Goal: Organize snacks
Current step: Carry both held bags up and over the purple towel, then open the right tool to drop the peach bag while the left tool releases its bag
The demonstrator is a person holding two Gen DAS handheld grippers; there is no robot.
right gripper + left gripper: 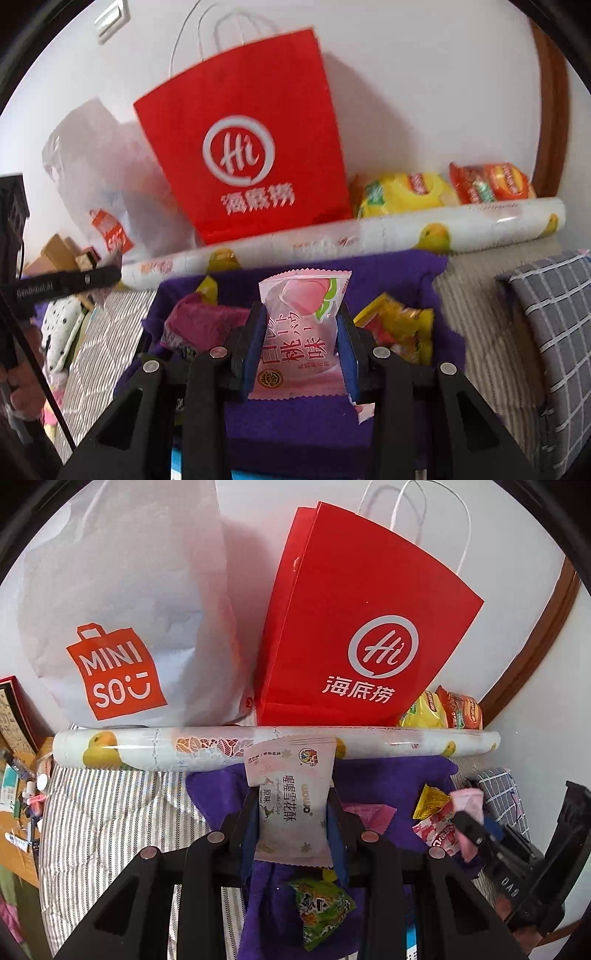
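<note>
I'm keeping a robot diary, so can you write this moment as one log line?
left gripper: shut on pale packet | right gripper: shut on peach packet | below: purple cloth | behind: red bag

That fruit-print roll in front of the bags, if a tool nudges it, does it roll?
Probably. The fruit-print roll is a long cylinder lying on its side, so a push across its length should roll it. The red paper bag just behind may stop it. Its glossy wrap looks slippery.
</note>
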